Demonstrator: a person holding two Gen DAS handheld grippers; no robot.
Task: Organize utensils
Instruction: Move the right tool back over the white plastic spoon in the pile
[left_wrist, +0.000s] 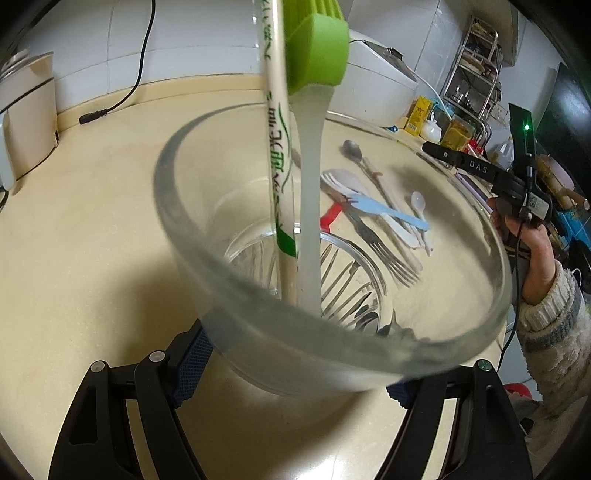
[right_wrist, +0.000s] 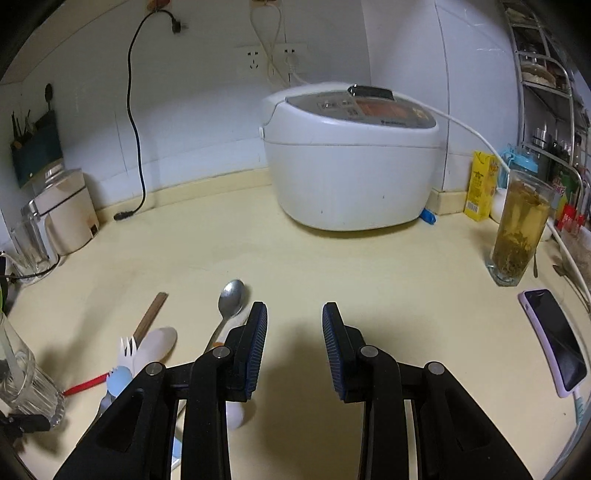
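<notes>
Gripping a glass (left_wrist: 369, 354) in my left claw (left_wrist: 295, 369), I have its pads pressed to both sides of the wall, the rim tilted toward the camera. Inside it stand a wrapped pair of chopsticks (left_wrist: 279, 155) and a green brush (left_wrist: 314, 48) with a pale handle. My right claw (right_wrist: 294, 347) hangs open and empty above the counter (right_wrist: 332, 258), just right of the loose utensils: a steel spoon (right_wrist: 231, 295), a white spoon (right_wrist: 157, 347), a white fork (right_wrist: 125, 350), a blue fork (right_wrist: 117, 382) and a red handle (right_wrist: 83, 386). A steel fork (left_wrist: 388, 254) lies with them. A cooker (right_wrist: 351, 155) and a phone (right_wrist: 557, 339) sit farther off.
</notes>
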